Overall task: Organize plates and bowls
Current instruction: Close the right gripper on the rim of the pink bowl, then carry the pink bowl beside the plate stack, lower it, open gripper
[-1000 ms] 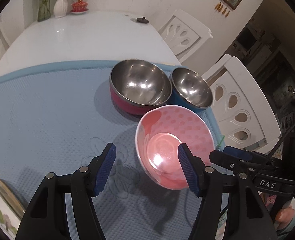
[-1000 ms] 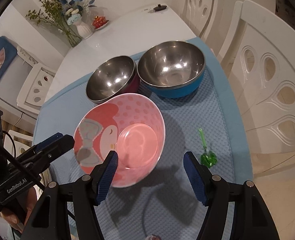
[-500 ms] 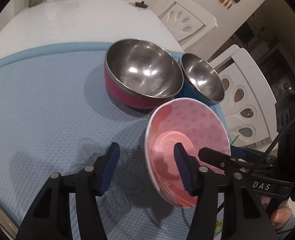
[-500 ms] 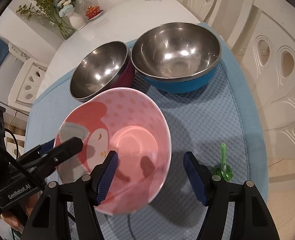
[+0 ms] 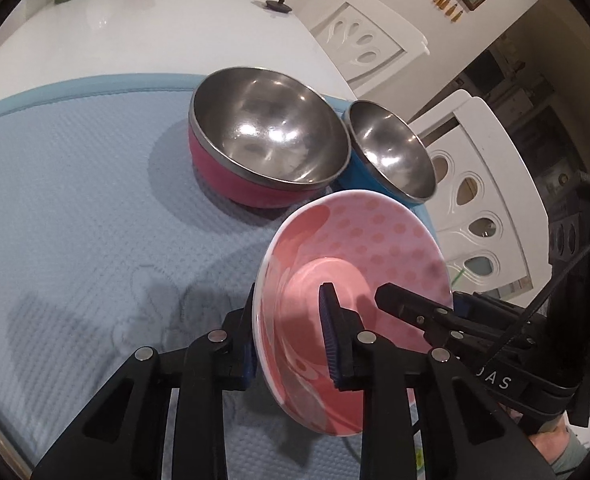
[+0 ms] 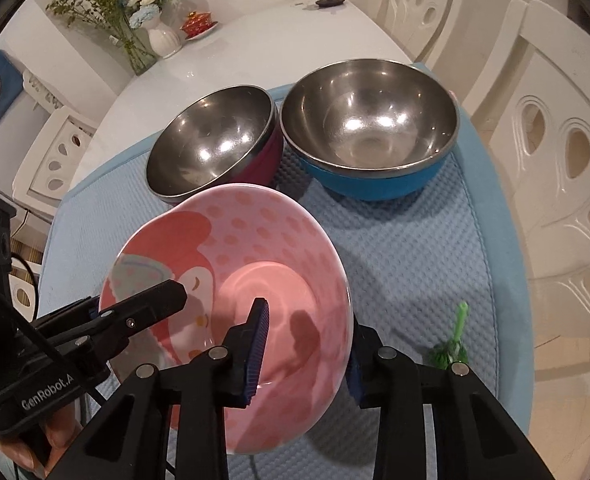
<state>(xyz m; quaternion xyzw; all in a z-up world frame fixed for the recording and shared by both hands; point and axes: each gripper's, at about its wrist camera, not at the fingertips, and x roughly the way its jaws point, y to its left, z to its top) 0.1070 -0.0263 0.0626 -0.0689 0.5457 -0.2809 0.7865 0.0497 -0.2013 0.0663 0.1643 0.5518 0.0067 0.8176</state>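
Note:
A pink dotted bowl (image 5: pixel 367 252) with a cartoon face (image 6: pixel 255 240) is held tilted above the blue mat. My left gripper (image 5: pixel 291 332) is shut on its left rim, one finger inside and one outside. My right gripper (image 6: pixel 307 344) is shut on its right rim the same way. Each gripper shows in the other's view. Behind the bowl stand two steel bowls side by side: one with a pink-red outside (image 5: pixel 263 144) (image 6: pixel 215 144) and one with a blue outside (image 5: pixel 391 152) (image 6: pixel 371 120).
The blue mat (image 5: pixel 75 200) (image 6: pixel 415 240) covers the near end of a white table (image 5: pixel 135 28). A small green plastic piece (image 6: pixel 451 340) lies on the mat's right side. White chairs (image 6: pixel 555 140) stand beside the table; a vase (image 6: pixel 163 36) and red dish stand at the far end.
Both grippers have closed on the pink bowl's opposite rims. The bowl is closer to both cameras and more tilted than before.

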